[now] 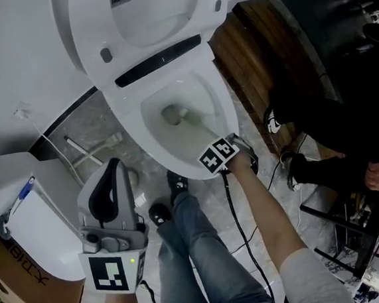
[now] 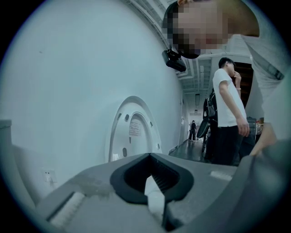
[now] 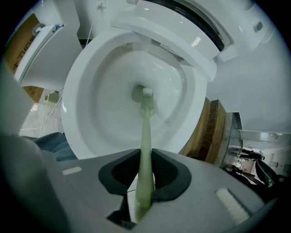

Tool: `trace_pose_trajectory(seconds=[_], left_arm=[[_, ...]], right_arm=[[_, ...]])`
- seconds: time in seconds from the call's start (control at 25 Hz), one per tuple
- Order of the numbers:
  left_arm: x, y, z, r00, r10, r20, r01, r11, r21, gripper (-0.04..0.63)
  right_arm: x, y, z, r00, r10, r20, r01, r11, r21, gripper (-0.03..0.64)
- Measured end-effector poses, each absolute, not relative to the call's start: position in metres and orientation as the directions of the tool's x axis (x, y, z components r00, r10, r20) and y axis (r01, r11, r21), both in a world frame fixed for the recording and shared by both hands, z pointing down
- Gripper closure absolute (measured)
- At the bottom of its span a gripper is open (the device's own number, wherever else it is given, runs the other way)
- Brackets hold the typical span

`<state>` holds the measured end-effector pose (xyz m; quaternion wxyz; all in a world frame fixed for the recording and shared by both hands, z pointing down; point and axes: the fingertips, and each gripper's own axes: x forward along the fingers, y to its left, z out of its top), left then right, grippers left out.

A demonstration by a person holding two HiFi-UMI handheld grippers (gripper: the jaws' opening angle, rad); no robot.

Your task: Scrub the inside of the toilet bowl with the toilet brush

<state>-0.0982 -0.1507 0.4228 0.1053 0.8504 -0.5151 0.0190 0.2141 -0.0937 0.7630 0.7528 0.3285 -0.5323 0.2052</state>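
Left tool [image 1: 113, 168] upturned beside toilet bowl [image 1: 128, 128]

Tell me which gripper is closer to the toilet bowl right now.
Right. The right gripper is at the toilet bowl's front rim, shut on the toilet brush, whose head reaches the bowl's bottom. The left gripper is held away, off to the bowl's side.

The toilet brush [image 3: 145, 136] is pale green, the toilet bowl [image 3: 97, 104] white.
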Motion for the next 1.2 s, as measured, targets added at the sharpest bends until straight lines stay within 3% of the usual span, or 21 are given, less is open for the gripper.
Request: trace_pose_trajectory(seconds=[0.8, 1.2], left_arm=[[-0.091, -0.178, 0.423, 0.409, -0.9, 0.15, -0.908, -0.386, 0.164, 0.591], [-0.095, -0.189, 0.425, 0.374, -0.914, 0.157, -0.923, -0.349, 0.163, 0.591]], right_arm=[[0.231, -0.179, 0.749, 0.462, -0.212, 0.861, -0.338, 0.856, 0.391, 0.541], [0.198, -0.202, 0.754, 0.418, -0.267, 0.868, -0.236, 0.891, 0.388, 0.541]])
